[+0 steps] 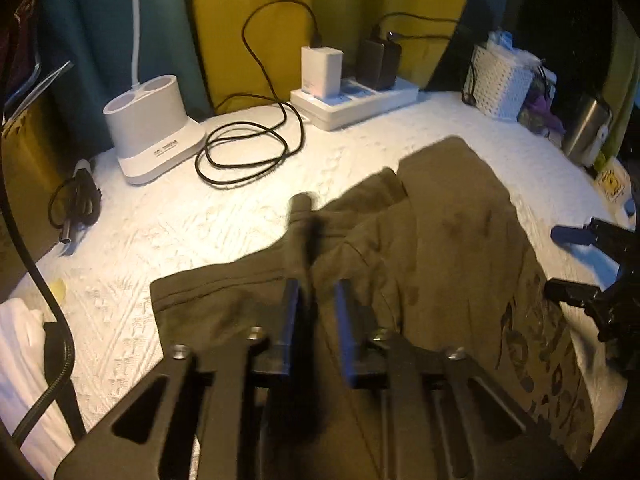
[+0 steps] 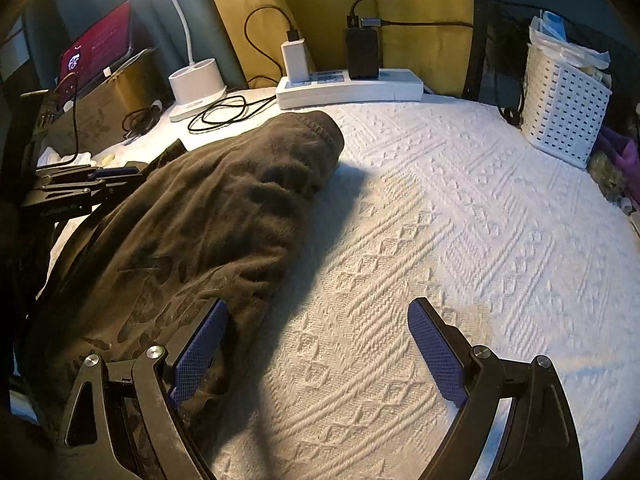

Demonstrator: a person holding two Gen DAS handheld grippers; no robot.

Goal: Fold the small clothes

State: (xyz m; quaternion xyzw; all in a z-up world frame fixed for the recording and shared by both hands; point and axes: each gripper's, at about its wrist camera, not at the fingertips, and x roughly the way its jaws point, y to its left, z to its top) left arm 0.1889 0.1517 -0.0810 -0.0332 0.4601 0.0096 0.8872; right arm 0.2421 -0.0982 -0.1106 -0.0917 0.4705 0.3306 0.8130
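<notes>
The worktop (image 2: 460, 208) is spread with a white woven cover, its surface raised in diamond and ridge patterns that should grip cloth a little and keep folds from sliding. On its left half lies the olive-brown garment (image 2: 208, 216), a small soft top with a faded print near its lower part, rumpled and partly doubled over on itself, one rounded hemmed end pointing toward the power strip (image 2: 348, 88). It looks light, limp and slightly fuzzy, likely cotton jersey; it will drape and sag from any single point, so I judge the best holds to be at hems, seams or corners, where the doubled fabric is thicker and pulls the panel straight.

At the back stand a white perforated basket (image 2: 560, 120), a white lamp base (image 1: 152, 136) with two round wells, and a coiled black cable (image 1: 248, 148), all hard-edged and well apart from the cloth.

The left tool (image 1: 316, 304) has its dark fingers nearly pressed together, pinching a ridge of the garment that rises blurred between them. The right tool (image 2: 316, 344) is spread wide with nothing in it, its blue textured pads (image 2: 436, 356) over the bare cover, the left pad just touching the garment's edge
</notes>
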